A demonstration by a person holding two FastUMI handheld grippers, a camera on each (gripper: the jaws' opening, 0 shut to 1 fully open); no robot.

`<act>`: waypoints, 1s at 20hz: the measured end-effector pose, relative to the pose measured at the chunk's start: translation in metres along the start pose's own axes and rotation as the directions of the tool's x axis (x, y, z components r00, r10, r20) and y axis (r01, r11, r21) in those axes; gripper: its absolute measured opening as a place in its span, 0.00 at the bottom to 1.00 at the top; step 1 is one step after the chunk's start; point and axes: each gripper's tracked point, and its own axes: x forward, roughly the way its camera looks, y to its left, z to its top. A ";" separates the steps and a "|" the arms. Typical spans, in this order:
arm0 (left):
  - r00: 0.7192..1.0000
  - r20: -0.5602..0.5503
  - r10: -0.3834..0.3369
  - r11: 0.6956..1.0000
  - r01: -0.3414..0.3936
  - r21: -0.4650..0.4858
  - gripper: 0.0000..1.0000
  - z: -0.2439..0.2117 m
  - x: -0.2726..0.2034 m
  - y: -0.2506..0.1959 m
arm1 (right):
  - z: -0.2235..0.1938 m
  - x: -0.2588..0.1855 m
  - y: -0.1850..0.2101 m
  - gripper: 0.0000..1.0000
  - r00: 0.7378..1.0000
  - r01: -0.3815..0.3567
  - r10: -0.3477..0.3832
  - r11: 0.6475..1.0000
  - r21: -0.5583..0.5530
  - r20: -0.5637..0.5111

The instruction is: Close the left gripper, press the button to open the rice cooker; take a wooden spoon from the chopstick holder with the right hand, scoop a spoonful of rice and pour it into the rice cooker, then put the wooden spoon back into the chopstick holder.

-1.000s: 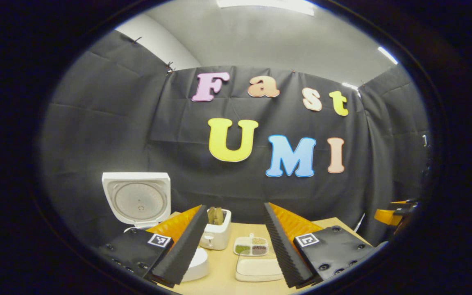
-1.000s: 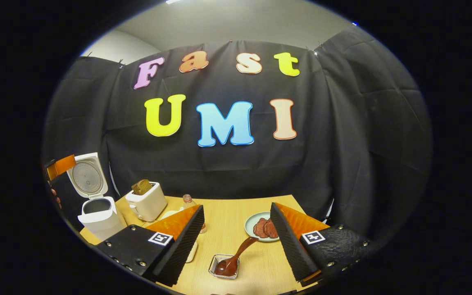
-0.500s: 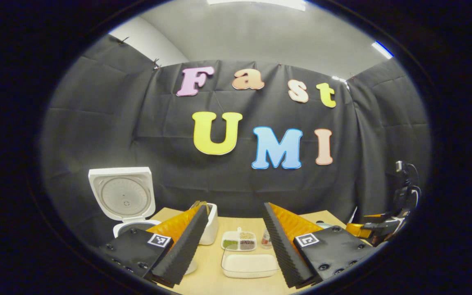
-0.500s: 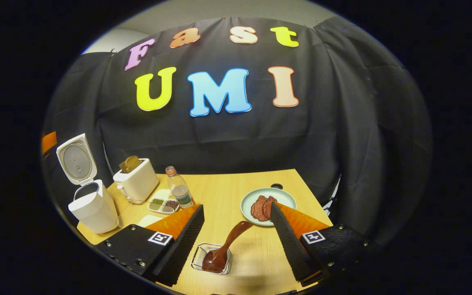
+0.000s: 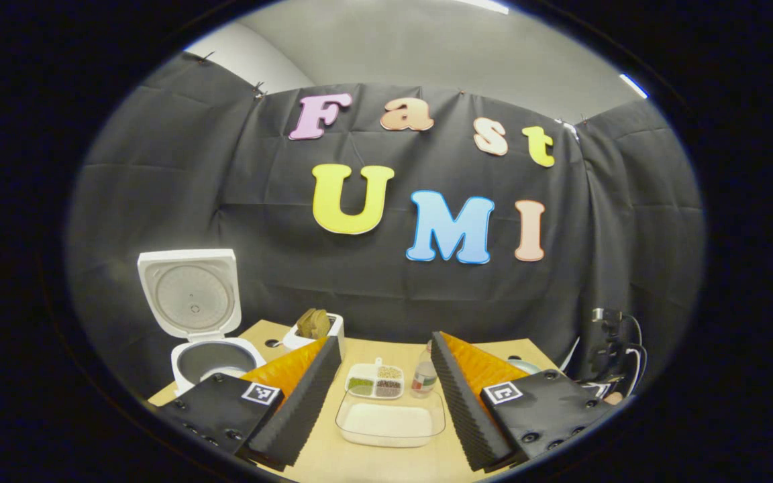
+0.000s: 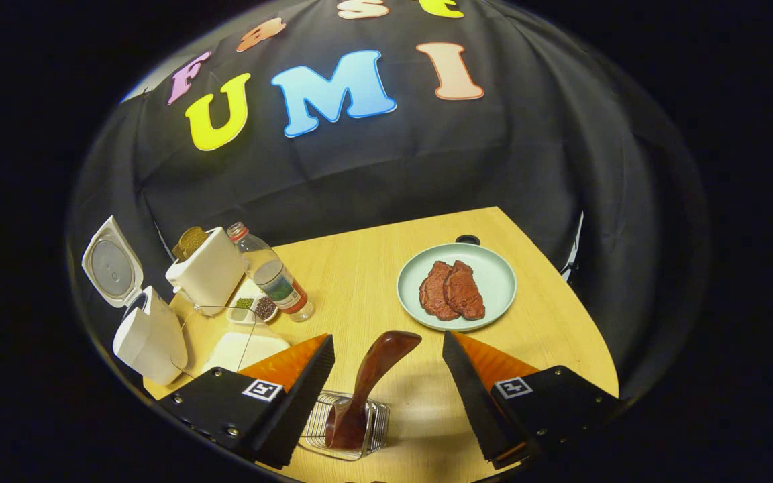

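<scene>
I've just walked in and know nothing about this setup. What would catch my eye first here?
Probably the white rice cooker at the table's left end, its lid standing wide open. Next, the dark wooden spoon standing in a wire holder right between the open right gripper fingers, with a green plate of meat slices behind it.

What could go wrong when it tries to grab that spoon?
The wooden spoon leans in a light wire chopstick holder, so lifting it at an angle might tip the holder. The open right hand-held gripper could also knock the handle aside. The bottle stands along the way to the rice.
</scene>
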 end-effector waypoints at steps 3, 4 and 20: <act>1.000 -0.017 0.007 1.000 -0.007 0.007 1.00 -0.004 -0.004 0.000 | -0.010 0.019 -0.001 0.92 0.999 -0.005 0.008 0.998 0.055 -0.049; 1.000 -0.021 0.012 1.000 -0.012 0.007 0.99 -0.005 -0.005 0.001 | -0.015 0.023 0.001 0.90 0.998 -0.013 0.018 0.998 0.069 -0.067; 1.000 0.022 0.003 1.000 -0.003 0.029 0.95 0.007 -0.019 0.035 | 0.019 -0.062 0.060 0.08 0.993 -0.116 0.111 0.988 0.104 0.048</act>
